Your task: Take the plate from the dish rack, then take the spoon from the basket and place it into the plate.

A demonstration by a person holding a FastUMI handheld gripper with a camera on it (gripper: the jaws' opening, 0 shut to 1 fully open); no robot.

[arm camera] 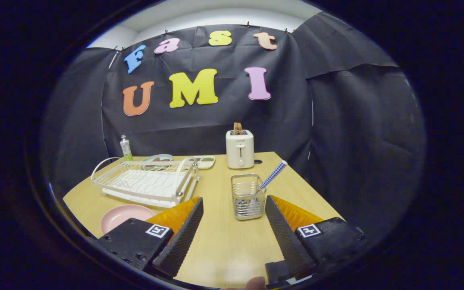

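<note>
I hold the claw [234, 207] wide open and empty, facing the clear wire-lined basket [248, 197] mid-bench, so its checked-handled spoon [273, 174] fits between, the round pink plate [125, 216] already near the front edge

The plate [126, 216] is pink and the dish rack [147, 182] white, on a light wood surface [224, 241]. The spoon [273, 174] handle in the metal basket [248, 196] is blue-and-white checked. The hand-held gripper [234, 209], spread wide, has black ribbed fingers [181, 235] backed in orange.

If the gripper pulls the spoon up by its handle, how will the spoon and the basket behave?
The spoon leans loosely against the rim, so it will probably slide out easily. The basket is thin wire and looks light; it may tip or shift. The open gripper sits just short of it.
</note>
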